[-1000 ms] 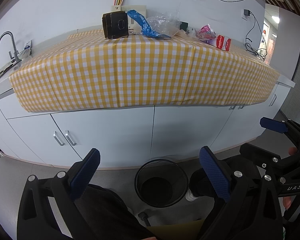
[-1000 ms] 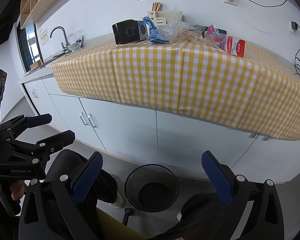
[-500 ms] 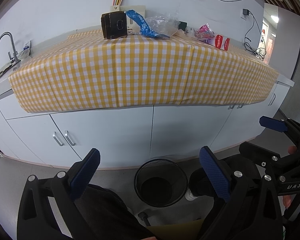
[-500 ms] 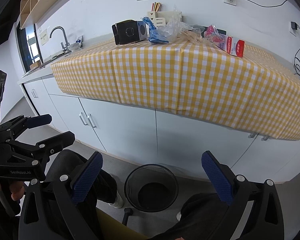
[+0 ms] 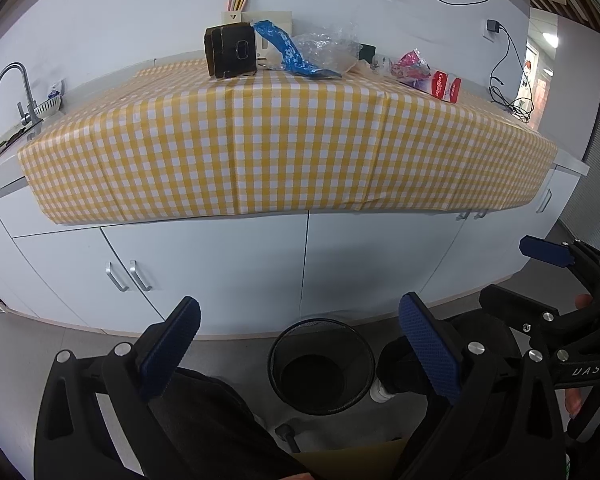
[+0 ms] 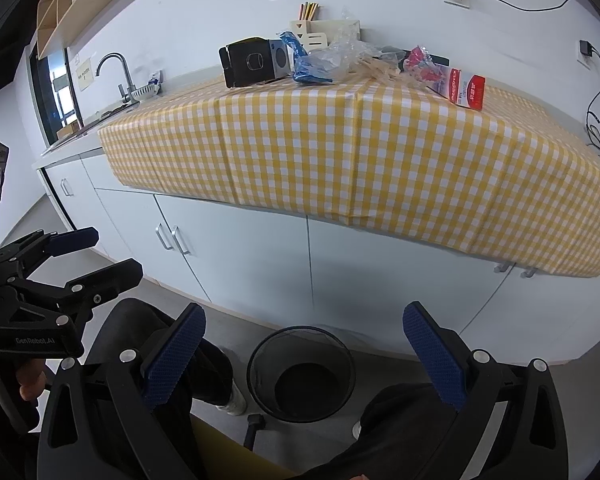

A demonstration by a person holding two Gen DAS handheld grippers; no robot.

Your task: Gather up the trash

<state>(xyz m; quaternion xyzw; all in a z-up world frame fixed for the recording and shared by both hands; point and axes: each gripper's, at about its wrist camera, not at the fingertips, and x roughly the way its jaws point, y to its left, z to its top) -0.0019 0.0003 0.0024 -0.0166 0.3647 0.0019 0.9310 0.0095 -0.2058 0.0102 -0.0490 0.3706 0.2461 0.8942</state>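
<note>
Left wrist view shows the left gripper (image 5: 298, 344) with its blue pads spread wide and nothing between them, held low in front of the white cabinets; the right gripper (image 6: 304, 348) is likewise spread and empty, at about the same height. The trash lies well apart from both tools, at the back of the counter on the yellow checked tablecloth (image 5: 284, 140): a dark cardboard box (image 5: 231, 56), a blue wrapper (image 5: 290, 54), a crumpled clear plastic bag (image 5: 328, 50), a pink wrapper (image 5: 412, 66) and a red toothpaste carton (image 5: 446, 87). The black mesh bin (image 5: 320, 364) stands on the floor below, close to the cabinet fronts and between the person's knees. No item has yet been collected, by the look of it. Risks noted: the reach to the back edge is long, and a gripper dragged across the cloth may bunch it and pull items off the counter. The clear bag and the blue wrapper overlap, so a pinch may lift both or slip off the film. The pencil holder (image 5: 236, 10) and charger cables (image 5: 508, 100) sit near the litter and are not trash. Light wrappers let go from counter height may drift wide of the bin.
</note>
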